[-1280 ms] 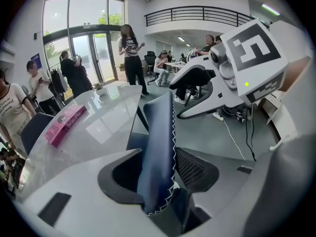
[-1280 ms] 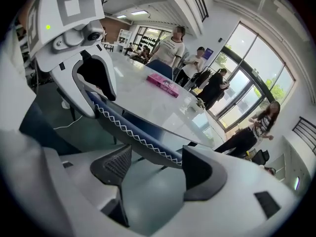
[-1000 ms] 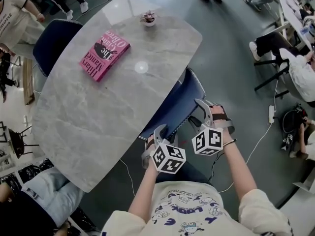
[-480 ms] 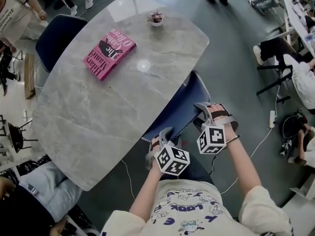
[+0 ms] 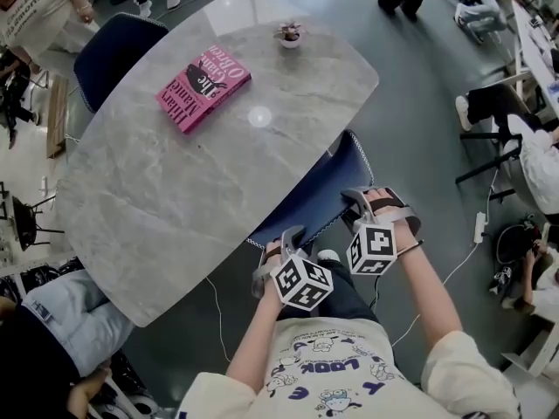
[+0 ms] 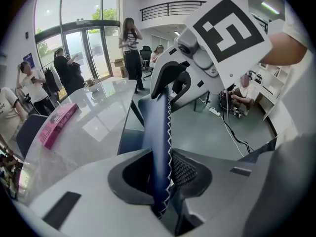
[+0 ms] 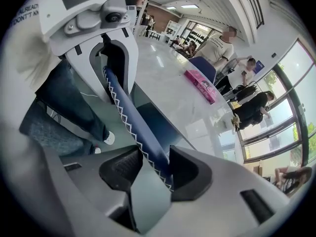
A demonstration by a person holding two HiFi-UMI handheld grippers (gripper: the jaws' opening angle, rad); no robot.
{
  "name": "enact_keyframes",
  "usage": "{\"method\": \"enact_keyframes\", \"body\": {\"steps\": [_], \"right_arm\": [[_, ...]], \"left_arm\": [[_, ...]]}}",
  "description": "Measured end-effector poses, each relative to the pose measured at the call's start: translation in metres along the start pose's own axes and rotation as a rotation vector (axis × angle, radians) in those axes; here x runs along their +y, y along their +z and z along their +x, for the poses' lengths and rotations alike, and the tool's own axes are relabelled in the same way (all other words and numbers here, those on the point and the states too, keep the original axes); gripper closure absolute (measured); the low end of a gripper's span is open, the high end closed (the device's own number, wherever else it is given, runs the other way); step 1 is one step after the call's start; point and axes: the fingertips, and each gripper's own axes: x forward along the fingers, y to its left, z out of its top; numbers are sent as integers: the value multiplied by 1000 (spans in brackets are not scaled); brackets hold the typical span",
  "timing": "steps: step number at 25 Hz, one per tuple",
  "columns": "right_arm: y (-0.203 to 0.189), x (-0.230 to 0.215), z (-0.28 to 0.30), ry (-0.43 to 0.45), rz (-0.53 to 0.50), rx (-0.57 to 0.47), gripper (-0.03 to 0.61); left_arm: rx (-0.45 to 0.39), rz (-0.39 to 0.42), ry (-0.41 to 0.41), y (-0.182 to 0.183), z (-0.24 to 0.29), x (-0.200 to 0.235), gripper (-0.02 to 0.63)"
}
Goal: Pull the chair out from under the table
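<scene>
A dark blue chair (image 5: 319, 195) with white zigzag stitching is tucked under the right edge of the grey marble table (image 5: 175, 199). My left gripper (image 5: 284, 236) grips the near end of the chair's back rim, my right gripper (image 5: 360, 201) the far end. In the left gripper view the chair back (image 6: 159, 132) runs between the pads of the left gripper (image 6: 160, 174). In the right gripper view the chair back (image 7: 133, 127) sits between the pads of the right gripper (image 7: 150, 172). Both sets of jaws have just been closing onto the rim.
A pink book (image 5: 203, 81) and a small potted plant (image 5: 289, 34) lie on the table. A second blue chair (image 5: 118, 46) stands at the far left corner. People sit and stand around. A cable and power strip (image 5: 478, 225) lie on the floor at right.
Both grippers' jaws have narrowed onto the chair back. The right gripper has rolled a little. The chair has not visibly shifted; the head view has tilted slightly.
</scene>
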Motion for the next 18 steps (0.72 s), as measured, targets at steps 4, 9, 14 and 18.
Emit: {"method": "enact_keyframes", "body": {"steps": [4, 9, 14, 18], "right_arm": [[1, 4, -3, 27, -17, 3, 416], [0, 9, -7, 55, -59, -22, 430], [-3, 24, -13, 82, -78, -44, 440], [-7, 36, -18, 97, -90, -52, 446]], "left_arm": [[16, 0, -7, -2, -2, -2, 514], [37, -6, 26, -3, -5, -5, 515], [60, 15, 33, -10, -6, -15, 515], [70, 24, 44, -15, -8, -25, 515]]}}
